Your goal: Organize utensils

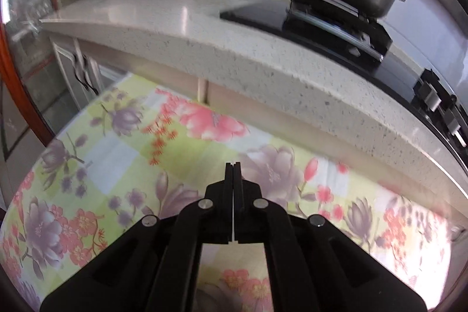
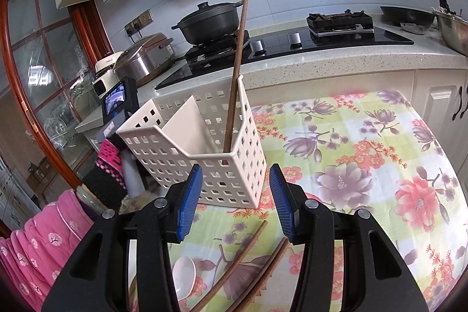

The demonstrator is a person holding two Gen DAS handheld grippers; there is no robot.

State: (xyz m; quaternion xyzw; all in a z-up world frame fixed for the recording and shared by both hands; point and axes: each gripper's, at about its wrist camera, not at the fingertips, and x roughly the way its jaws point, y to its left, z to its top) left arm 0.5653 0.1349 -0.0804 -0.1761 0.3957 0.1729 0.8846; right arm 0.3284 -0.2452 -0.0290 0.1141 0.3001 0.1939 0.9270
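In the right wrist view a white perforated caddy (image 2: 201, 154) with a centre divider stands on the floral tablecloth (image 2: 365, 165). One brown chopstick (image 2: 235, 72) stands in its right compartment and leans toward the back wall. My right gripper (image 2: 237, 196) is open just in front of the caddy, and its blue pads (image 2: 191, 195) touch nothing. Below it, loose brown chopsticks (image 2: 237, 259) and a white spoon (image 2: 182, 272) lie on the cloth. In the left wrist view my left gripper (image 1: 233, 165) is shut with nothing between its fingers, above bare tablecloth (image 1: 131, 154).
A speckled counter (image 2: 336, 60) runs behind the table with a black hob, a dark lidded pot (image 2: 209, 22) and a steel rice cooker (image 2: 143, 57). At the left, a knit-sleeved hand (image 2: 109, 163) holds the other unit's screen (image 2: 117, 101). Pink quilted clothing (image 2: 38, 247) fills the lower left.
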